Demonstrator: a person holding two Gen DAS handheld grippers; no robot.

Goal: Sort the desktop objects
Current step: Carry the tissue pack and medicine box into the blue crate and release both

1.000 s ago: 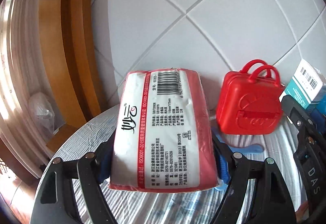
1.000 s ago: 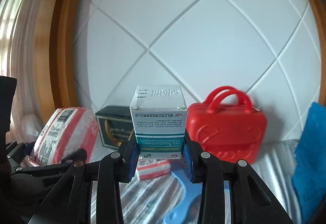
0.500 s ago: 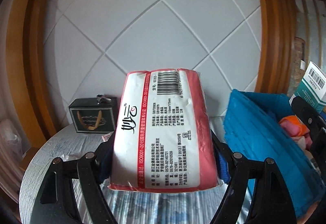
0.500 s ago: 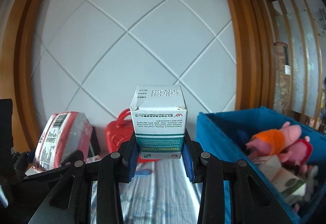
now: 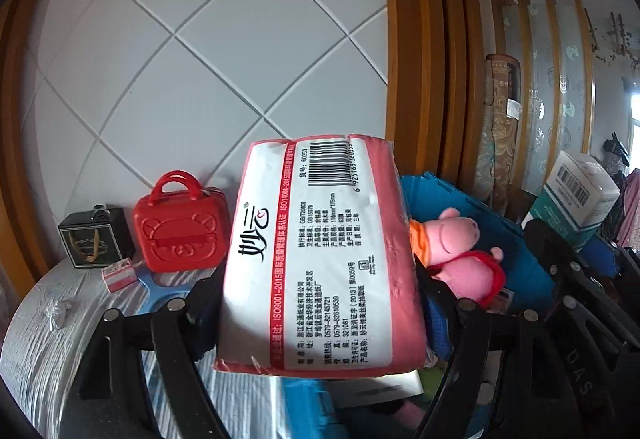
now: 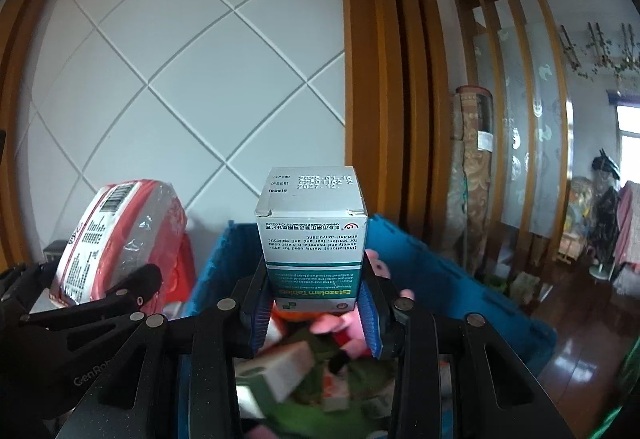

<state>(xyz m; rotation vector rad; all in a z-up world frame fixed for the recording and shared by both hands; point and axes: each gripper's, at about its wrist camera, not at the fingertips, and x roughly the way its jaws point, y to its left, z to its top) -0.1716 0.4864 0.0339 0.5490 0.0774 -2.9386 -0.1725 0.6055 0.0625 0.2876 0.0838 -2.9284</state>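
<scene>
My left gripper (image 5: 320, 303) is shut on a red and white tissue pack (image 5: 320, 255), held in the air at the near left edge of a blue bin (image 5: 532, 259). That pack (image 6: 116, 235) shows at the left of the right wrist view. My right gripper (image 6: 316, 307) is shut on a white and teal medicine box (image 6: 314, 235), held above the blue bin (image 6: 440, 275). The box (image 5: 576, 195) also appears at the right edge of the left wrist view. Pink plush pigs (image 5: 456, 235) and small boxes lie inside the bin.
A red toy suitcase (image 5: 180, 229), a black box (image 5: 94, 239), a small pink and white pack (image 5: 118, 275) and a blue comb-like piece (image 5: 156, 291) sit on the round grey table (image 5: 44, 339) against the white tiled wall. A wooden frame and a room lie to the right.
Both grippers have swung right and a little upward with their loads, from over the table to the blue bin. The suitcase and black box have slid to the left of view.
</scene>
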